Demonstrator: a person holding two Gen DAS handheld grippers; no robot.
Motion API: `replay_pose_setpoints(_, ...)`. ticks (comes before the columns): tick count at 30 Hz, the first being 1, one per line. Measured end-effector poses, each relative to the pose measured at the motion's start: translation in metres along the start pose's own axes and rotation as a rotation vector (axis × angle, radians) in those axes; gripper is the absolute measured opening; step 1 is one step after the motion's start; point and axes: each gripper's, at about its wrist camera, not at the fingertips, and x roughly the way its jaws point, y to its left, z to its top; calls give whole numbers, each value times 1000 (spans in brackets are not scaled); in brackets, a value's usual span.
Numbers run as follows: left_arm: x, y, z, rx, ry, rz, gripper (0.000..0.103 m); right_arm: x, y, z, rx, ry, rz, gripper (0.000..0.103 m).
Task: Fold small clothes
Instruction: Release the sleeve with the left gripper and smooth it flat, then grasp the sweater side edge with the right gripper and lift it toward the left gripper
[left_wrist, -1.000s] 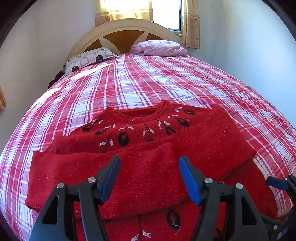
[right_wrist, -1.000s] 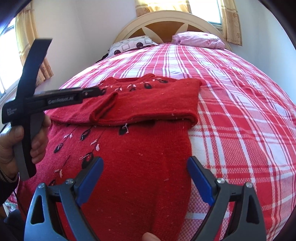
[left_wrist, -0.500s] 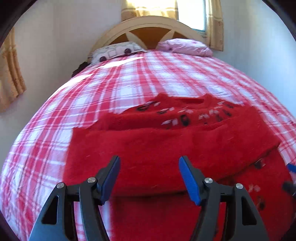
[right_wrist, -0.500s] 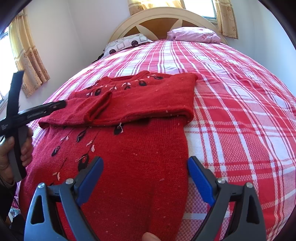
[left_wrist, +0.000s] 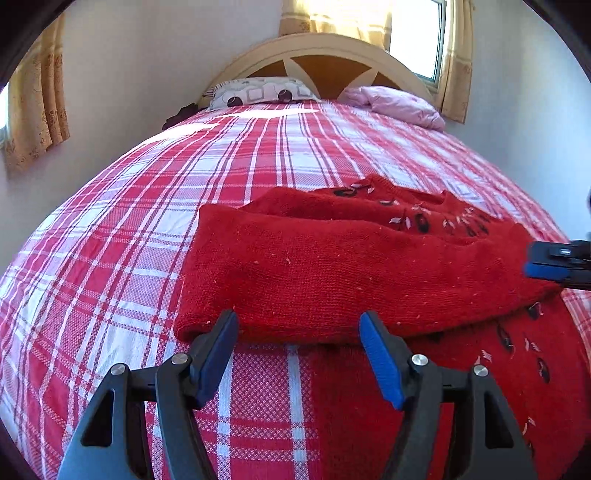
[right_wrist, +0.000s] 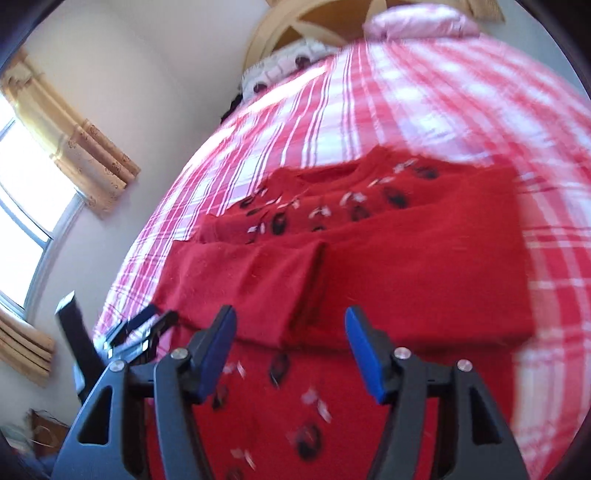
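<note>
Left wrist view: my left gripper (left_wrist: 297, 354) has slid left along the sweater (left_wrist: 332, 266) and now sits at its left edge, over the folded-in sleeve; jaws moderately wide, nothing between them. Sweater lies flat on the bed (left_wrist: 110, 240), both sleeves across the chest.

Right wrist view (blurred): my right gripper (right_wrist: 290, 349) has swung in toward the sleeve band and its jaws are closing, empty so far. Reads like both grippers lining up for the next fold.
</note>
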Motion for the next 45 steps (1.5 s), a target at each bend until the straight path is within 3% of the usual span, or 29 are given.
replay_pose_setpoints(4, -5, 18, 2, -83, -46, -33, 69, 30, -4, 10, 71, 33, 19, 52)
replay_pose_setpoints(10, 12, 35, 1, -175, 9, -65, 69, 51, -5, 8, 89, 89, -20, 37)
replay_pose_setpoints(12, 10, 37, 0, -188, -6, -75, 69, 55, -2, 7, 76, 104, -23, 19)
replay_pose_setpoints(15, 1, 39, -3, -205, -26, -98, 69, 55, 8, 8, 42, 102, -21, 13)
replay_pose_setpoints(20, -10, 38, -11, -189, -39, -99, 73, 42, 25, 21, -19, 46, -23, 11)
replay_pose_setpoints(26, 2, 37, -10, -177, 21, -82, 75, 34, 34, 31, -67, -3, -36, 10)
replay_pose_setpoints(29, -5, 28, -11, -133, -8, -66, 75, 30, 36, 33, -70, -20, -27, 10)
replay_pose_setpoints(34, 2, 13, -8, -38, 29, -15, 75, 13, 46, 41, -92, -71, 0, 10)
replay_pose_setpoints(40, 9, 35, -3, -151, 46, 47, 75, -11, 59, 52, -121, -128, 16, 10)
replay_pose_setpoints(42, 13, 38, 0, -156, 60, 90, 75, -18, 61, 54, -132, -142, 19, 10)
replay_pose_setpoints(45, 16, 34, 6, -144, 65, 84, 75, -28, 63, 57, -144, -163, 25, 10)
